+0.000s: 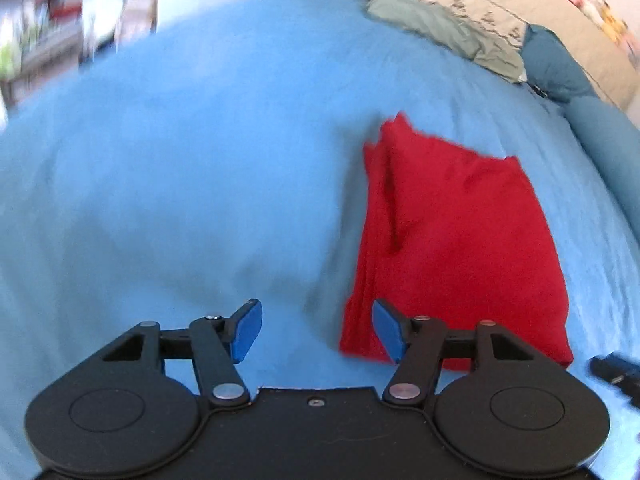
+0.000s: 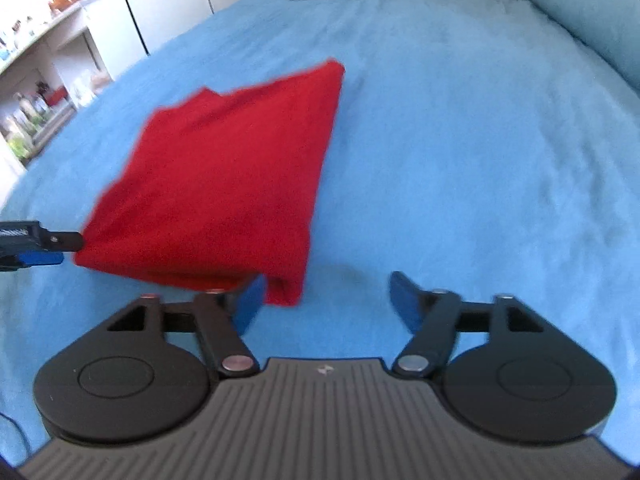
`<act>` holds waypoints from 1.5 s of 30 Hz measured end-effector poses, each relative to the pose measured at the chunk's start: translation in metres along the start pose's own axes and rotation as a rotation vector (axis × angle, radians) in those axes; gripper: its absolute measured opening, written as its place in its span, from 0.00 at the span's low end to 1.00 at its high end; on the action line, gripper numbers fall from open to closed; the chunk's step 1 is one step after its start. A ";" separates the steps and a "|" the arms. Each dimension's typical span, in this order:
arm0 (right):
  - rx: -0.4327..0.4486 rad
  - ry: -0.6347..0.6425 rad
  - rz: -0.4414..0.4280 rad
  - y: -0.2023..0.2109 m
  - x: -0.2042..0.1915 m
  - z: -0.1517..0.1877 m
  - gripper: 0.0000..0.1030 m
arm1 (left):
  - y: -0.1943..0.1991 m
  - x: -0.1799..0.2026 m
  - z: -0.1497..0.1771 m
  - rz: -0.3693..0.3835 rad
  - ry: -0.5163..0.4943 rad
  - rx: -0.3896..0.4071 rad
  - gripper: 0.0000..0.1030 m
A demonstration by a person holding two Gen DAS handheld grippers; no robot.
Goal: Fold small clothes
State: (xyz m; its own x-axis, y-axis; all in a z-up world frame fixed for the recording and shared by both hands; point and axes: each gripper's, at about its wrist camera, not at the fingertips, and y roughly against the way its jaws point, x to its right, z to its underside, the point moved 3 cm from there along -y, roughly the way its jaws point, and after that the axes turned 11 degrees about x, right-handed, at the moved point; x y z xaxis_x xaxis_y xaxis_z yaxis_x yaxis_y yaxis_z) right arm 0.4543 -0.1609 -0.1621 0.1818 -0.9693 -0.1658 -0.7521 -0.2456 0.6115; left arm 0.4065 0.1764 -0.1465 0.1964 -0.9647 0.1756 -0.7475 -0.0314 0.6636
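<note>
folded red knit garment [image 2: 224, 176] lies on the blue bedsheet [image 2: 460, 160], long axis running up-frame; left tool [image 1: 318, 330] at its lower-left corner, right tool [image 2: 328, 300] at lower-right, both open, empty

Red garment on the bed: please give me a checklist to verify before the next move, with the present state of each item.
1. Red garment lies folded on the blue sheet: ok.
2. Left gripper jaws open, nothing clamped: ok.
3. Right gripper jaws open, nothing clamped: ok.
4. Garment edges aligned: not ok, the far edge is uneven.
5. Layers underneath lie flat: cannot tell.
</note>
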 end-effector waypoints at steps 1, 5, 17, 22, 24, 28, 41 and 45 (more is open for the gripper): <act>0.007 -0.003 -0.014 -0.001 0.002 -0.008 0.95 | 0.007 0.006 -0.011 0.004 -0.044 0.024 0.66; 0.000 -0.003 -0.069 0.010 0.004 -0.054 1.00 | 0.010 0.029 -0.055 0.069 -0.176 0.086 0.92; -0.221 -0.260 -0.211 -0.111 0.018 -0.106 1.00 | -0.108 0.024 -0.072 0.291 0.000 -0.180 0.68; -0.261 -0.330 -0.226 -0.147 0.021 -0.091 0.99 | -0.126 0.033 -0.067 0.290 -0.030 -0.205 0.62; -0.265 -0.338 -0.225 -0.156 0.018 -0.086 0.97 | -0.133 0.037 -0.065 0.293 -0.036 -0.205 0.64; -0.255 -0.354 -0.222 -0.168 0.012 -0.082 0.81 | -0.139 0.037 -0.062 0.301 -0.005 -0.201 0.62; -0.101 -0.392 -0.205 -0.100 0.008 -0.105 0.35 | -0.066 0.091 -0.077 0.357 -0.101 -0.125 0.24; -0.094 -0.374 -0.199 -0.046 0.019 -0.105 0.35 | -0.018 0.118 -0.059 0.392 -0.127 -0.127 0.24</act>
State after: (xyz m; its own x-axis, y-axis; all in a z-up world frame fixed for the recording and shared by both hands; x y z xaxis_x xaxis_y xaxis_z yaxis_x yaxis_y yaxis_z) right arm 0.5587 -0.1692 -0.1119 0.0621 -0.8357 -0.5457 -0.6613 -0.4439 0.6047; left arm 0.4803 0.0790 -0.0947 -0.1721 -0.9222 0.3464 -0.6646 0.3682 0.6501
